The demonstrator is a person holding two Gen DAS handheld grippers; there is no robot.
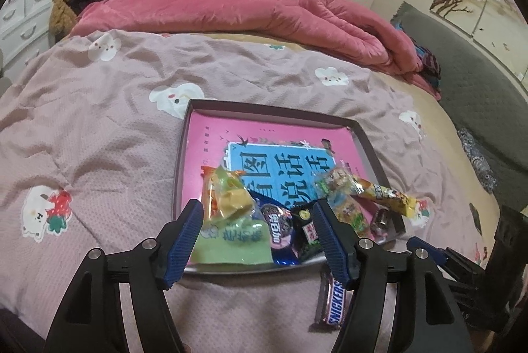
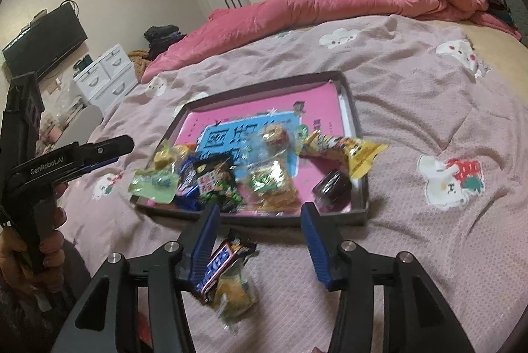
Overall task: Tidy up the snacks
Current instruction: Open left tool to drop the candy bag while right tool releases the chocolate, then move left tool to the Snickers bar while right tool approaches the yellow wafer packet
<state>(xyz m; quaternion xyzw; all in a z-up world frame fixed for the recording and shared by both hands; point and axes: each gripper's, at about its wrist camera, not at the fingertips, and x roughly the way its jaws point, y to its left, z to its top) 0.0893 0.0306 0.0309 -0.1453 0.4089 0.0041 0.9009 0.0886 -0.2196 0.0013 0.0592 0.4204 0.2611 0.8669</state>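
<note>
A shallow dark tray with a pink book lining it lies on the bed and holds several wrapped snacks at its near end. My left gripper is open and empty, above the green packet and a blue Oreo pack. A Snickers bar lies on the sheet outside the tray's near edge. A small yellow-green packet lies beside the bar. My right gripper is open and empty, with its left finger next to the Snickers bar.
The tray sits on a pink bedsheet with cartoon prints. A rolled pink quilt lies across the far side of the bed. A white drawer unit and a TV stand by the wall. A long yellow snack overhangs the tray's right rim.
</note>
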